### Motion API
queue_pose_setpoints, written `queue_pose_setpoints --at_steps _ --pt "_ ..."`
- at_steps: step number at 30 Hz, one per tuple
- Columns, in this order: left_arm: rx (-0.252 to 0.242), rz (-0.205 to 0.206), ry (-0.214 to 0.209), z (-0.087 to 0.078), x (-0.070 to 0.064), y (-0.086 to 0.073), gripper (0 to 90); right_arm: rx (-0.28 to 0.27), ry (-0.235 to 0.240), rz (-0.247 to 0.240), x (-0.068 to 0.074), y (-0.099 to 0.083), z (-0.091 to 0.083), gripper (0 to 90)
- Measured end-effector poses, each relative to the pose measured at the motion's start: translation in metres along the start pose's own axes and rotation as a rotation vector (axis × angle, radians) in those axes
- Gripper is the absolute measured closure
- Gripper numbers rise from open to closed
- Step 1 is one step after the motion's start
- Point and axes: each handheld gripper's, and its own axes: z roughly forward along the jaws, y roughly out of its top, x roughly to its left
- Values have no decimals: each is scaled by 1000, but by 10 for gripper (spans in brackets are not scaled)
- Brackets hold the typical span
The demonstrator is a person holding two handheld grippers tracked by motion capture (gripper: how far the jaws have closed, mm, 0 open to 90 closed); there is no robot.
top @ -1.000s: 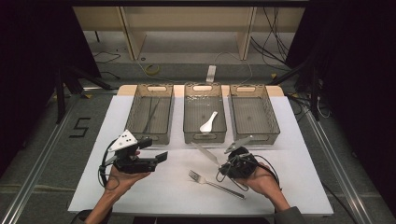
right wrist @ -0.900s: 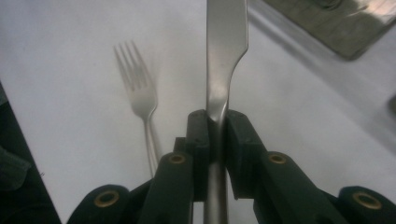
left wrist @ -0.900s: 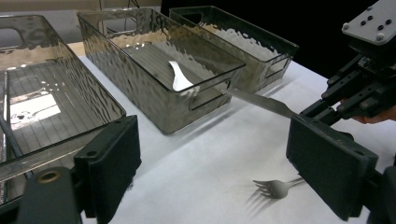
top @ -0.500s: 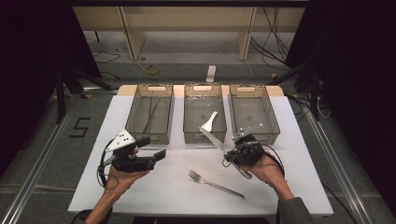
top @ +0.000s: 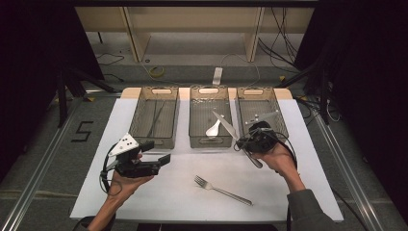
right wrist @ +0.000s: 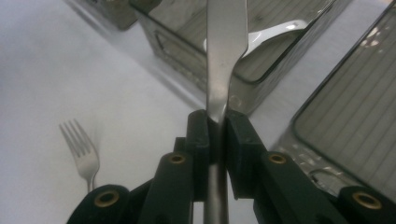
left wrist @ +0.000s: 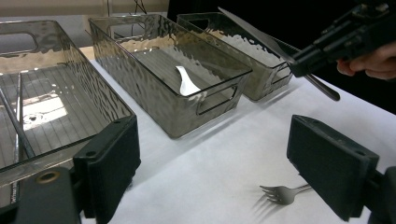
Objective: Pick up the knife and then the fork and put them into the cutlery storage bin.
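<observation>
Two tongs are being held over the desk (top: pixel 159 192). Knife (top: pixel 225 125) is being clamped at its neck by right tongs (top: pixel 243 142), raised, blade angled over middle bin (top: pixel 210 140) with white spoon (top: pixel 213 129). Left tongs (top: pixel 156 151) are being held wide apart, gripping nothing. Fork (top: pixel 222 190) is lying on desk between both hands.

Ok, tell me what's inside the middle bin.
The middle bin holds one white spoon on its floor. The knife, held by the right tool, crosses above it, hiding part of the floor.
</observation>
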Motion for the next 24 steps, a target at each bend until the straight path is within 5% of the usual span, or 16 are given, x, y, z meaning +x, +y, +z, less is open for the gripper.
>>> queue_pose_setpoints --at_steps 24 --pt "-20 -9 12 -2 3 1 166 -44 -89 109 -49 40 -6 812"
